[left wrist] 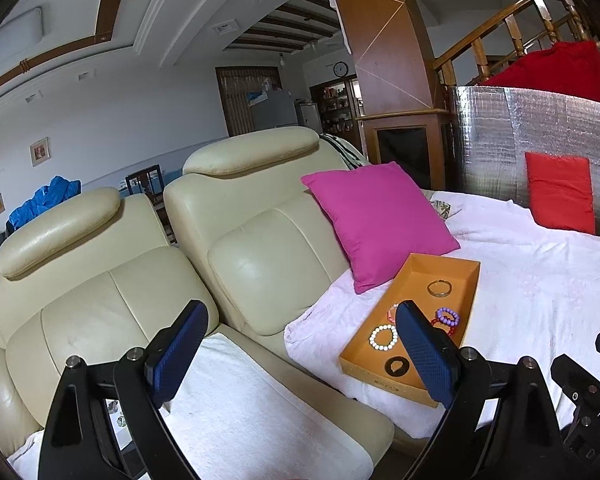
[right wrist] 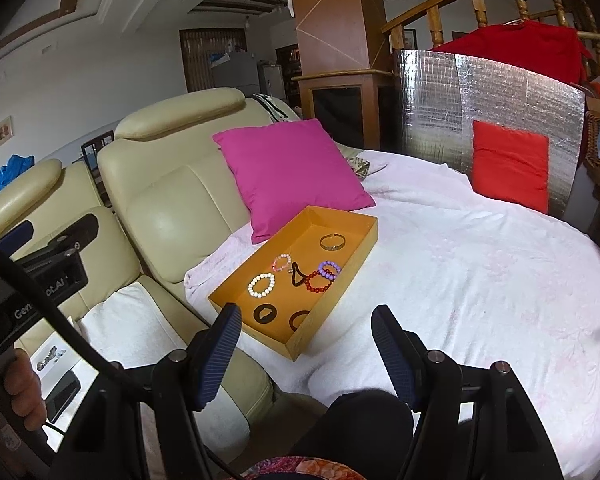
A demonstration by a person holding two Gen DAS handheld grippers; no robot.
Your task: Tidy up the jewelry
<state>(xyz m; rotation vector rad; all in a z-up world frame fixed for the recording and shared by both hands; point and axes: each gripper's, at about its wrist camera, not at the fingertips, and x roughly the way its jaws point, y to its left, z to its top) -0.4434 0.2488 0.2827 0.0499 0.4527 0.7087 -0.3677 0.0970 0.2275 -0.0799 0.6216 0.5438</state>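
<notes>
A: Entry. Where did the shallow orange cardboard tray (right wrist: 342,270) sit?

B: It lay on the pale pink-white blanket (right wrist: 460,272) spread over the seat, just in front of the magenta square cushion (right wrist: 290,176), which leaned on the cream leather sofa back (left wrist: 268,256). A red cushion (right wrist: 512,166) stood well apart, against a silver foil panel (right wrist: 500,92).

A: Contents of the tray?

B: In the right wrist view: a thin gold metal bangle (right wrist: 332,241) near the far end; a pink beaded bracelet (right wrist: 282,263); a white pearl-like beaded bracelet (right wrist: 261,284); a purple beaded bracelet (right wrist: 329,270) touching a dark red beaded bracelet (right wrist: 317,282); a small dark looped piece (right wrist: 297,275) between the pink and red ones; a black flat ring (right wrist: 265,314) and a brown ring (right wrist: 300,319) near the close end. All lay loose and flat on the tray floor.

A: Left hand-held gripper (left wrist: 300,354)?

B: Fingers spread wide, nothing between the blue pads (left wrist: 180,356). It hung above the sofa seat and a white towel (left wrist: 252,412), beside the tray's near left corner. Its right pad hid part of the tray.

A: Right hand-held gripper (right wrist: 306,354)?

B: Also spread apart and empty, held short of the tray's near end, not touching it. The person's dark-clothed knee (right wrist: 364,420) showed below it.
</notes>
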